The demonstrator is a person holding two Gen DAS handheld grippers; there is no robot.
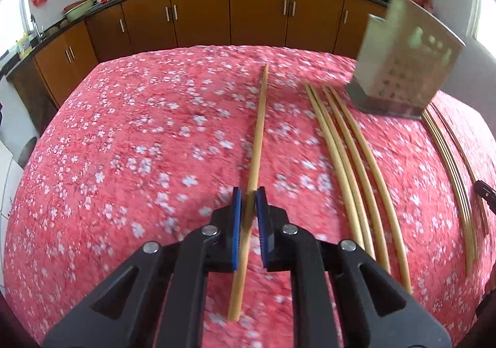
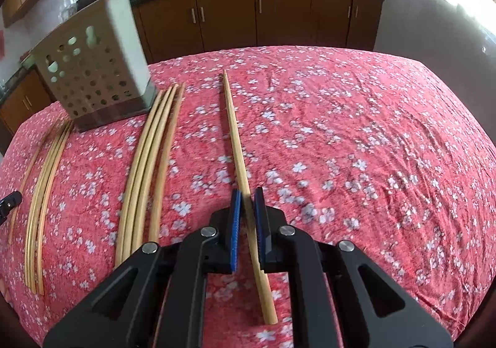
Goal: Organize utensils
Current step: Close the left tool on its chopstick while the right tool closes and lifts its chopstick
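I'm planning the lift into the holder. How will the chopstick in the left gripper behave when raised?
The chopstick looks like stiff, thin wood, so probably light and unbending. Gripped near one end, it may pivot between the fingers. Being round, it could roll if dropped.

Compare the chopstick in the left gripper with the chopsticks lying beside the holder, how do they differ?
The held chopstick is clamped between the left gripper pads; the loose chopsticks lie free on the tablecloth. The held chopstick is single and set apart; the loose chopsticks lie bunched side by side near the perforated holder. Both look like pale wood, pointing the same way.
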